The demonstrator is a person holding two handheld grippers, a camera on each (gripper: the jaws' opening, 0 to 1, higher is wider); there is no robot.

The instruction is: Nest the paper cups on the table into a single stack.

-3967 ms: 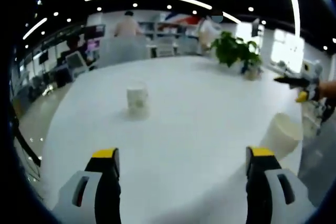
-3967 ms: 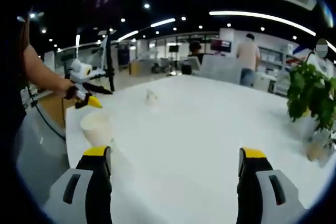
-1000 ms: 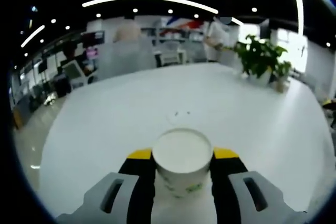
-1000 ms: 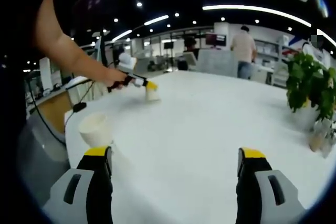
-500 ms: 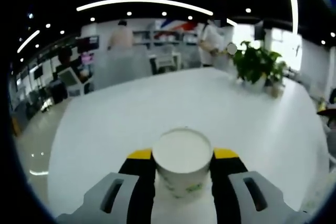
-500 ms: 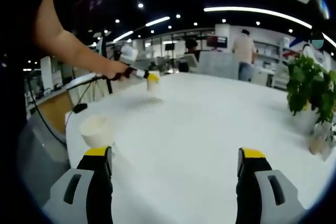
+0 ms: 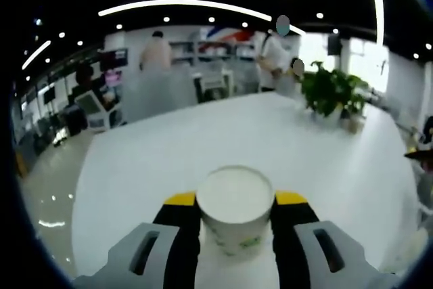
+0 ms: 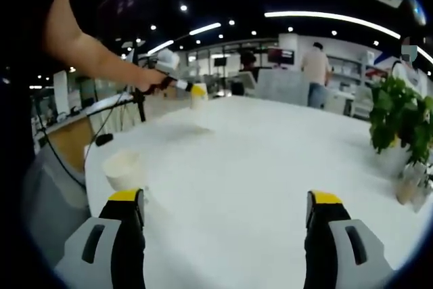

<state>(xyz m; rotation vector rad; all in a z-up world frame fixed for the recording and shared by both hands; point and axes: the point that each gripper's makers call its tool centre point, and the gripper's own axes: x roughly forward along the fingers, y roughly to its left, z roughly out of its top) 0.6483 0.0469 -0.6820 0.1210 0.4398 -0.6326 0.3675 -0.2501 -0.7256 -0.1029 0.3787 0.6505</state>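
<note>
The left claw (image 7: 235, 202) has lifted its gripped paper cup (image 7: 235, 216) off the table (image 8: 270, 167). The second cup (image 8: 123, 169) stands empty near the table's edge, beside the open right claw (image 8: 226, 209).

Base of the paper cup (image 7: 235, 216) hidden between gripper jaws.

White paper cup (image 7: 235, 216) with green print, yellow-tipped black left claw (image 7: 235, 202), white table (image 8: 270, 160), green plant (image 8: 399, 123)
</note>
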